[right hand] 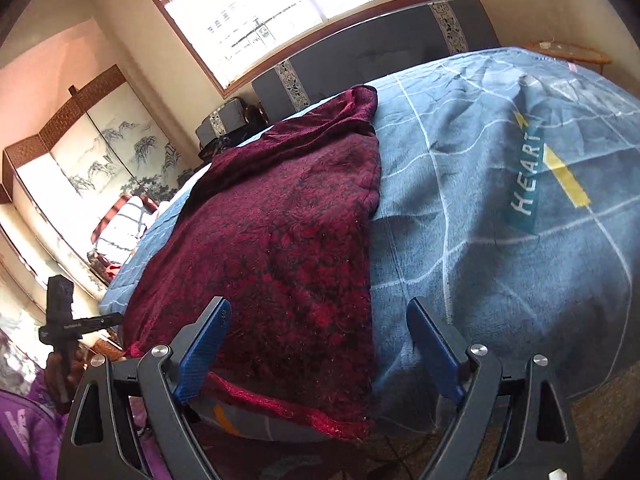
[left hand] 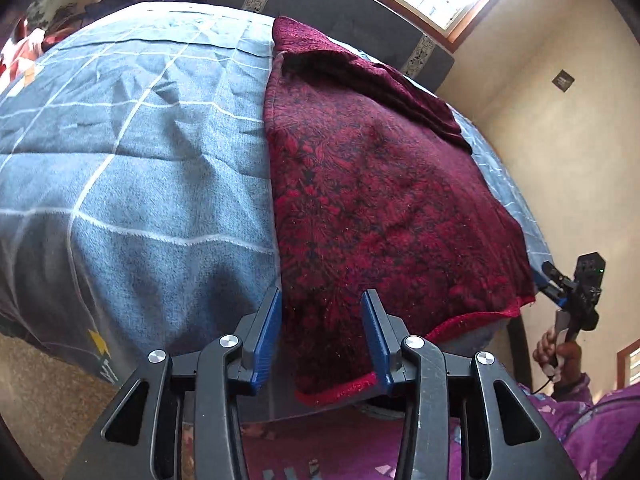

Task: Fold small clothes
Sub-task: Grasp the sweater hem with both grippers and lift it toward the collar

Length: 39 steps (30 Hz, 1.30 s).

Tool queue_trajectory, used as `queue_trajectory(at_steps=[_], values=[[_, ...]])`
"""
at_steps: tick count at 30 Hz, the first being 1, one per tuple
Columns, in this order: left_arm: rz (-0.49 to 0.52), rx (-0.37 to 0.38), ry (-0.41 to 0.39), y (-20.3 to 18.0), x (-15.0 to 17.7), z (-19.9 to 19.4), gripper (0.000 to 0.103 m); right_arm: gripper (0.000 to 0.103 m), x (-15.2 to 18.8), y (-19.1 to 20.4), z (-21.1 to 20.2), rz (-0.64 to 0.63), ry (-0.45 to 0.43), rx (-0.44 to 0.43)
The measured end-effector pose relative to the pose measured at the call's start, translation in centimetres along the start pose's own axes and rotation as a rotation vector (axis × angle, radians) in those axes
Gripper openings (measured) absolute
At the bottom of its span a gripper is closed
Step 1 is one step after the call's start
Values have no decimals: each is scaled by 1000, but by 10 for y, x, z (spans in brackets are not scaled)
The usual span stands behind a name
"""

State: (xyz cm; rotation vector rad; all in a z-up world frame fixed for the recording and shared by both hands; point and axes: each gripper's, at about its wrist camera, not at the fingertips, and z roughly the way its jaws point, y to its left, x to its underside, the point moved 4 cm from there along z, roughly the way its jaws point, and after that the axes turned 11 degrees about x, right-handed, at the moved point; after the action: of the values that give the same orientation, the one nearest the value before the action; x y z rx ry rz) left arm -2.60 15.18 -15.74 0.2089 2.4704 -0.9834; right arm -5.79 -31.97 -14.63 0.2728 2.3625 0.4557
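Observation:
A dark red patterned garment [left hand: 384, 200] lies spread flat on the blue checked bedspread [left hand: 132, 160], its hem hanging a little over the near bed edge. It also shows in the right wrist view [right hand: 280, 240]. My left gripper [left hand: 324, 300] is open and empty, its fingers just above the garment's near left corner. My right gripper [right hand: 318, 308] is open and empty above the garment's near right corner. The right gripper also appears in the left wrist view [left hand: 560, 284] past the garment's right corner. The left gripper appears in the right wrist view [right hand: 104, 320].
The bedspread [right hand: 500, 220] covers the whole bed. A grey headboard [left hand: 352, 12] and a window [right hand: 304, 4] stand at the far end. A folding screen [right hand: 100, 148] stands on the left side. Clothes [left hand: 24, 48] lie at the far left corner. Carpeted floor [left hand: 48, 392] lies below the bed edge.

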Motion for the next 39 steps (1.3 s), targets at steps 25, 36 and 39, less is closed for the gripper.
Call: queue_trajectory(at_steps=[25, 36, 39], values=[[36, 131, -37, -26, 7, 19, 10, 24, 23, -25, 26, 324, 208, -324], [53, 19, 10, -25, 18, 41, 37, 15, 13, -12, 32, 254, 222, -226], [-5, 48, 1, -20, 18, 43, 12, 12, 16, -15, 31, 274, 216, -232]])
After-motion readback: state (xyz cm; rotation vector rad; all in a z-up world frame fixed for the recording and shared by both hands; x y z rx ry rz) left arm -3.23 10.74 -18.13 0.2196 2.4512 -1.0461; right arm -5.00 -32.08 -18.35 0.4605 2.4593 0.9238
